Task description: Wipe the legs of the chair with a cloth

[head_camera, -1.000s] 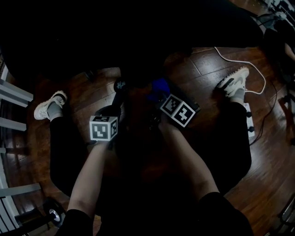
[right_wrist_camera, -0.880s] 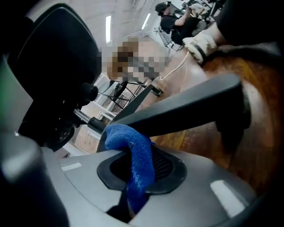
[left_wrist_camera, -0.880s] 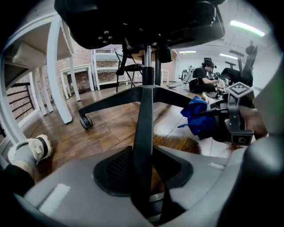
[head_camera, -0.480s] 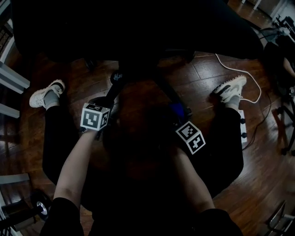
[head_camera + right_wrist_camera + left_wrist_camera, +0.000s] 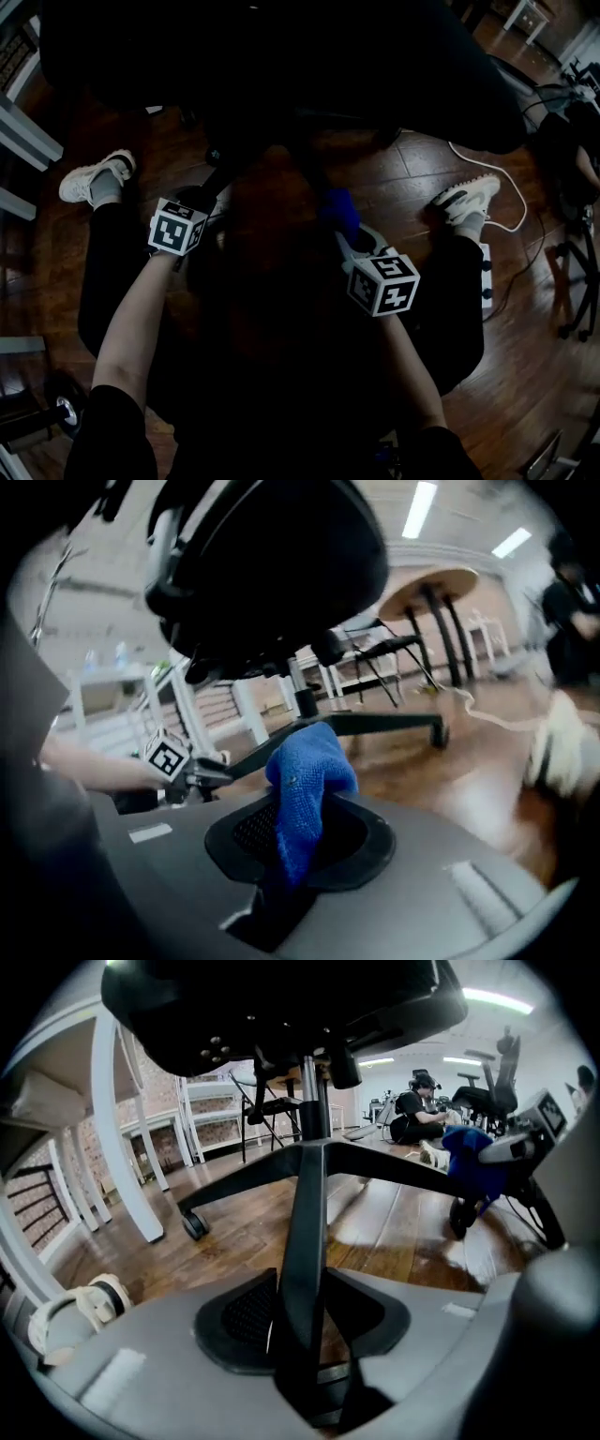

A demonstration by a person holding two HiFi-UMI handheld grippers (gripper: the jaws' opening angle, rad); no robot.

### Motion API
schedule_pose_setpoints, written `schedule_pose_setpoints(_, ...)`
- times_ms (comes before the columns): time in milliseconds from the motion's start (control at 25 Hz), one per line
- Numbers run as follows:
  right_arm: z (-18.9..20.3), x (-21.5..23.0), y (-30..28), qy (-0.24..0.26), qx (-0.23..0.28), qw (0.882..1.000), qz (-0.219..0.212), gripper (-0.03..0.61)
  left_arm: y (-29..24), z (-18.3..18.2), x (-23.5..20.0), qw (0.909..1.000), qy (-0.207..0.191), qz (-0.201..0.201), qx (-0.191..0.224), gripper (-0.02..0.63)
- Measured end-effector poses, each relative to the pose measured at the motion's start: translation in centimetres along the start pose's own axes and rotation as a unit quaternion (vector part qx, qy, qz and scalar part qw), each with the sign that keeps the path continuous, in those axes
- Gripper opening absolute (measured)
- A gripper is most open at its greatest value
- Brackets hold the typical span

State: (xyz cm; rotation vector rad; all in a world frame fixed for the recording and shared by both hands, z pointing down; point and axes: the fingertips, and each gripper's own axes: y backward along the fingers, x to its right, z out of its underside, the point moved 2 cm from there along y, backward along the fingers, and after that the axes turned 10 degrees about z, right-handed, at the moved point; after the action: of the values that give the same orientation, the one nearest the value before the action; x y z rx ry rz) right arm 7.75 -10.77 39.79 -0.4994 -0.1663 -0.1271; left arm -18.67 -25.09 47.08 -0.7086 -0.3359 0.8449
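The black office chair (image 5: 281, 66) fills the top of the head view. One leg of its star base (image 5: 305, 1232) runs between the jaws of my left gripper (image 5: 305, 1321). The jaws are opening, and a sliver of floor shows beside the leg. In the head view my left gripper (image 5: 211, 192) sits left of centre. My right gripper (image 5: 295, 850) is shut on a blue cloth (image 5: 305, 789), held up off another leg (image 5: 375, 724). The cloth (image 5: 337, 211) shows ahead of my right gripper (image 5: 345, 230) in the head view.
The person's shoes (image 5: 94, 178) (image 5: 469, 197) flank the chair base on the dark wood floor. A white power strip (image 5: 486, 272) and its cable (image 5: 487, 164) lie at the right. White table legs (image 5: 122, 1147) and a caster (image 5: 192, 1225) stand at the left.
My right gripper swung from the centre out to the right with the cloth, then rose and rolled. My left gripper slid left and farther along its leg.
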Motion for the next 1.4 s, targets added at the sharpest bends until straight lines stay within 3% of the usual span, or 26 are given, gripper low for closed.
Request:
schedule_pose_setpoints(120,-3.0,-1.0,-2.1,0.169,0.014,0.985,-0.003,0.077,1.7,-1.0,-1.0,0.9958,-0.066,-0.061,0.014,0.175)
schedule_pose_setpoints(240,-4.9,-1.7,-4.8,0.302,0.028,0.953,0.001,0.078,4.2,-3.2,0.5,0.9871,-0.114,-0.095,0.061,0.175)
schedule_pose_setpoints(320,-5.8,-2.4,-6.9,0.374,0.039,0.927,-0.008,0.078,5.1,-4.2,3.4,0.9898,-0.085,-0.067,0.093,0.175)
schedule_pose_setpoints(400,-6.6,-3.6,-9.0,0.405,0.043,0.913,-0.027,0.078,5.0,-4.1,7.0,0.9921,-0.014,-0.018,0.123,0.175)
schedule_pose_setpoints(480,-7.1,-4.7,-11.0,0.406,0.038,0.912,-0.042,0.078,4.2,-3.3,10.7,0.9884,0.052,0.029,0.14,0.175)
schedule_pose_setpoints(600,-6.9,-5.6,-13.0,0.402,0.009,0.914,-0.052,0.078,3.2,-1.7,14.8,0.9838,0.096,0.068,0.135,0.175)
schedule_pose_setpoints(840,-4.7,-5.2,-11.3,0.36,-0.027,0.93,-0.075,0.077,2.4,0.3,17.0,0.9848,0.099,0.094,0.107,0.175)
schedule_pose_setpoints(1200,0.6,-3.0,-4.8,0.254,-0.054,0.96,-0.107,0.077,2.3,-0.5,17.5,0.9723,0.148,0.116,0.138,0.175)
schedule_pose_setpoints(1400,3.0,-1.6,-2.4,0.23,-0.069,0.964,-0.112,0.077,2.0,-0.7,19.8,0.9672,0.151,0.142,0.147,0.175)
